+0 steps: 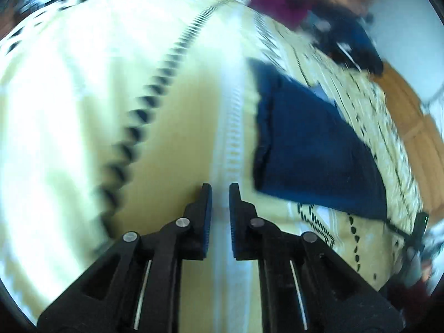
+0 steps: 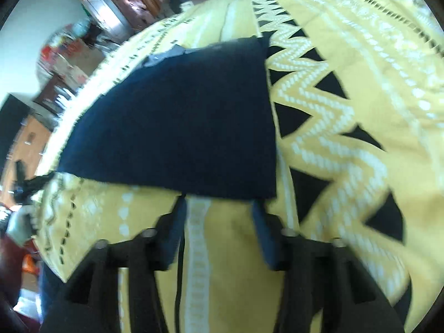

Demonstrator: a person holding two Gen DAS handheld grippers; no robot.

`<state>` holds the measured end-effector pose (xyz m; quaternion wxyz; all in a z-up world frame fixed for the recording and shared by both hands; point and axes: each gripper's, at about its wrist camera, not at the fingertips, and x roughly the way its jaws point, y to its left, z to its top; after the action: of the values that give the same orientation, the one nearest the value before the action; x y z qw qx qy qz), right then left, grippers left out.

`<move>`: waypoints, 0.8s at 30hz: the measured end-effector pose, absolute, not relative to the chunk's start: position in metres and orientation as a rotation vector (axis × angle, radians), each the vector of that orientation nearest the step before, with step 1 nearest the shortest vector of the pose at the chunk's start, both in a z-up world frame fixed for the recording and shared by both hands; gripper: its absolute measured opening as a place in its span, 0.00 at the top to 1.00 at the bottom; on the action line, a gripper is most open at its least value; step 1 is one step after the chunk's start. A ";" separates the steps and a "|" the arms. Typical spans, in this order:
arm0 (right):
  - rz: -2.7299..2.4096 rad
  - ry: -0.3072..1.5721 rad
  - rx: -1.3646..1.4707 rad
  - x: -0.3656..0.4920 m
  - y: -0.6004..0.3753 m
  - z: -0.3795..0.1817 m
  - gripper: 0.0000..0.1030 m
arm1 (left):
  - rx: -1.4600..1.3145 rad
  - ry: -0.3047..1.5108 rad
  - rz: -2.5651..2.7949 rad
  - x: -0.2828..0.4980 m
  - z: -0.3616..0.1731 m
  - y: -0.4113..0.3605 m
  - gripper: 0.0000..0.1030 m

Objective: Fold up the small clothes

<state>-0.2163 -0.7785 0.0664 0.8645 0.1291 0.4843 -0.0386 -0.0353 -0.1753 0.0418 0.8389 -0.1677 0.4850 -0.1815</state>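
- Left gripper: jaws nearly shut, a narrow gap between the ribbed pads, nothing in the gap, only cloth seen through it.
- Left fingers point down over a yellow patterned cloth; a white dotted stripe runs straight ahead from the gap.
- Navy garment lies flat, folded into a block, ahead and to the right of the left fingertips, apart from them, no contact.
- A row of black triangles curves on the cloth to the left of the left fingers; this view is motion-blurred.
- Right gripper: jaws stand fairly wide apart, nothing between the pads.
- Right fingertips sit right at the near edge of the navy garment; whether they touch the hem I cannot tell, the edge is blurred.
- From the right wrist the garment fills the space just ahead of the fingers, spreading left; a small grey patch shows at its far edge, possibly a label, no writing readable.
- Black-and-white zigzag band on the cloth runs to the right of the right fingers.
- A thin dark cord hangs between the right fingers, near the left one.
- No brand or legible text in either view.
- Background: wooden furniture far beyond the left side of the right fingers, blurred.
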 end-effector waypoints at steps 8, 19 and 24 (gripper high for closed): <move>-0.018 0.983 0.043 -0.233 -0.672 0.077 0.22 | -0.557 0.971 -0.613 -0.056 0.055 -0.229 0.46; -0.052 1.064 -0.154 -0.221 -0.625 0.025 0.00 | -0.715 0.965 -0.502 -0.015 0.020 -0.261 0.45; -0.062 1.047 -0.153 -0.221 -0.624 0.024 0.00 | -0.700 0.927 -0.502 -0.002 0.024 -0.274 0.44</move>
<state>-0.2213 -0.6236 0.0244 0.8627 -0.0729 0.4995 -0.0294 -0.0017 -0.2735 0.0236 0.8064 -0.3270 0.4333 -0.2347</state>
